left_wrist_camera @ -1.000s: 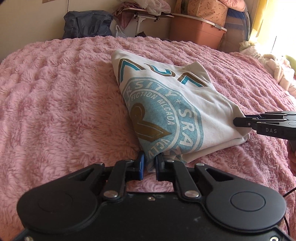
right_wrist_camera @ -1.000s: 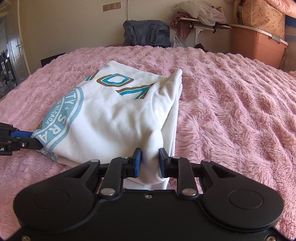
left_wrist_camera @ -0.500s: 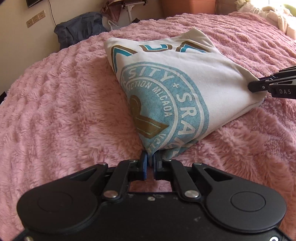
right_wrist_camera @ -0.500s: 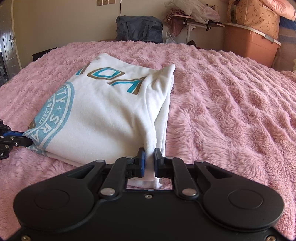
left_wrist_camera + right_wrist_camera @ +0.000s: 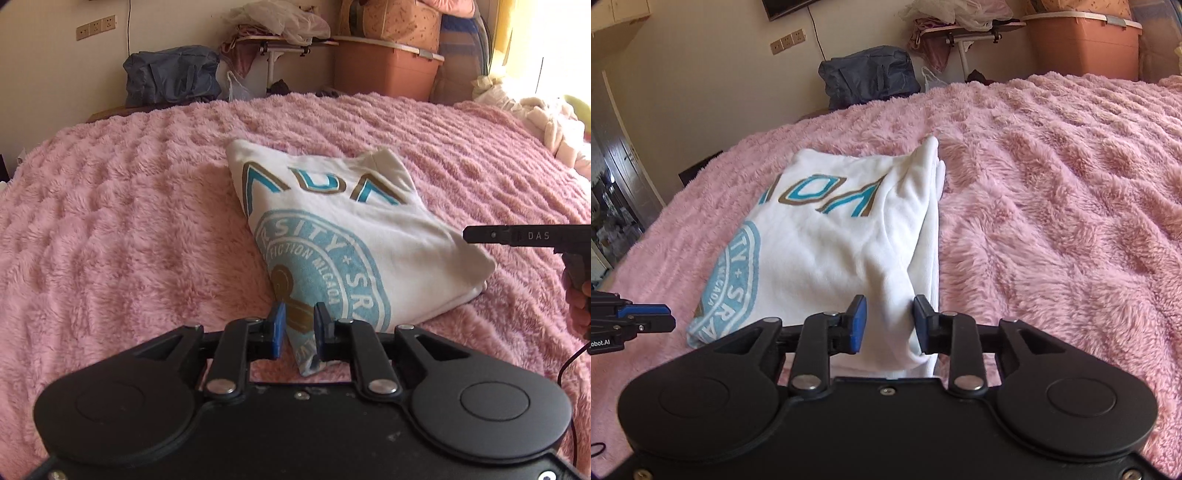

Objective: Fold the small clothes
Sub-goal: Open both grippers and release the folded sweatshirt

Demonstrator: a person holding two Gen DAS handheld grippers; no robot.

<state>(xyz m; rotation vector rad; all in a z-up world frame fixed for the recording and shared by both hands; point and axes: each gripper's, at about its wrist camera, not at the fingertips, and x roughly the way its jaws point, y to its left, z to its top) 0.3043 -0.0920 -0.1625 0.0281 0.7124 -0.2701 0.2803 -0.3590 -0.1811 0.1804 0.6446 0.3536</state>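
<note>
On the pink fluffy bed (image 5: 110, 229), towards its middle, a folded white sweatshirt (image 5: 369, 251) with a blue and gold print lies flat. The left gripper (image 5: 297, 328) is opening, its jaws apart around the sweatshirt's near printed corner without pinching it. The right gripper (image 5: 888, 325) is opening too, with the other near corner's bunched folds loose between its jaws.
</note>
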